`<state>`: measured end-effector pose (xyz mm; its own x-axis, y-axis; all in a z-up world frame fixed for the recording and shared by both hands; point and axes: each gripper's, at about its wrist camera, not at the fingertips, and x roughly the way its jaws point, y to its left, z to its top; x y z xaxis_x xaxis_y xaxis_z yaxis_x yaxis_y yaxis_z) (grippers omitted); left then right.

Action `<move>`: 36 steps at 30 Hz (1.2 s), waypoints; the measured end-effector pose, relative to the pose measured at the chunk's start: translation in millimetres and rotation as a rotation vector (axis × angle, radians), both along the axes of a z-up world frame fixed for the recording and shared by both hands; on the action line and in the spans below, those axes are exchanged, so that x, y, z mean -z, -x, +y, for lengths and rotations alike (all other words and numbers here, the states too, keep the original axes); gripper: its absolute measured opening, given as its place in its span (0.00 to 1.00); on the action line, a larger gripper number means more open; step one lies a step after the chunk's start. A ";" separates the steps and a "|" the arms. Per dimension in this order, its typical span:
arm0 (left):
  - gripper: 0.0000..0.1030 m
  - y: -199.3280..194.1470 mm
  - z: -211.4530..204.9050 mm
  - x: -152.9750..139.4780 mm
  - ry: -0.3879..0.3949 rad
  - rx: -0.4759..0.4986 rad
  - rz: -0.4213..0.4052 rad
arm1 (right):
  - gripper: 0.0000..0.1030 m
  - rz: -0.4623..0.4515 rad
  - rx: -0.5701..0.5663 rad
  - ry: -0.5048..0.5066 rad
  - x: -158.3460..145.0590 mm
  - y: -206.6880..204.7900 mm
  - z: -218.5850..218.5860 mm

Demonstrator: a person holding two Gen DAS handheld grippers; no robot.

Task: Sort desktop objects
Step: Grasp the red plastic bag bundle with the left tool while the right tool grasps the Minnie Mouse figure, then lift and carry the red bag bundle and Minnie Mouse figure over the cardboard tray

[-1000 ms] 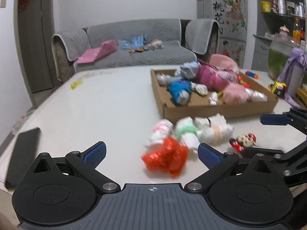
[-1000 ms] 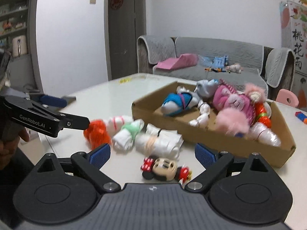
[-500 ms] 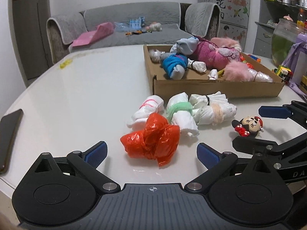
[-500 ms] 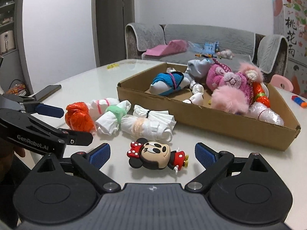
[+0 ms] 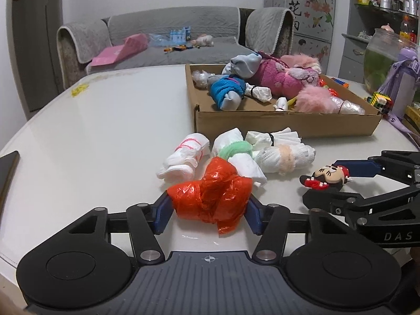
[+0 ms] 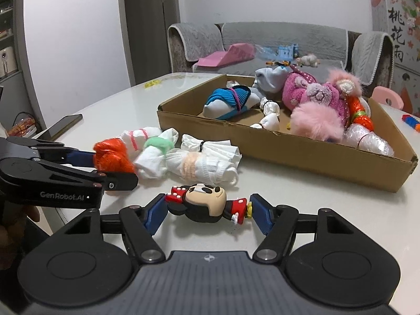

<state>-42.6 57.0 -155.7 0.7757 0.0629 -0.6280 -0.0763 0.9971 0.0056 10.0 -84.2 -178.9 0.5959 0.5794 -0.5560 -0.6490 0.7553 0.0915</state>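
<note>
Red plastic bundle (image 5: 210,199) sits pinched in the just-closed left gripper (image 5: 207,211); right gripper (image 6: 207,214) clamps the mouse figurine (image 6: 207,204). Lifting both straight up should spare neighbouring rolls.

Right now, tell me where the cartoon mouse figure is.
In the right wrist view the cartoon mouse figure lies on the white table between the right tool's blue pads, just in front of the white sock bundles, short of the cardboard box.

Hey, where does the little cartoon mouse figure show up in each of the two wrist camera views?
Left wrist view: mouse figure at right of centre, between the right gripper's fingers.
Right wrist view: mouse figure at bottom centre, between that gripper's own fingers.
Shared landmark: cardboard box behind it.
</note>
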 end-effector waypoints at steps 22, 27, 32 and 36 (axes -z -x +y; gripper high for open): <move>0.58 35.9 -6.7 -61.7 -0.011 0.018 -0.135 | 0.63 -0.092 -0.003 -0.096 -35.3 7.7 -25.5; 0.58 30.6 -9.8 -81.7 -0.036 0.030 -0.178 | 0.63 -0.153 0.012 -0.129 -49.7 7.6 -33.5; 0.58 21.6 -15.1 -90.1 -0.049 0.043 -0.195 | 0.63 -0.178 0.035 -0.148 -56.7 1.5 -41.3; 0.58 13.0 -21.3 -92.0 -0.052 0.062 -0.191 | 0.63 -0.179 0.045 -0.159 -58.7 -5.0 -47.9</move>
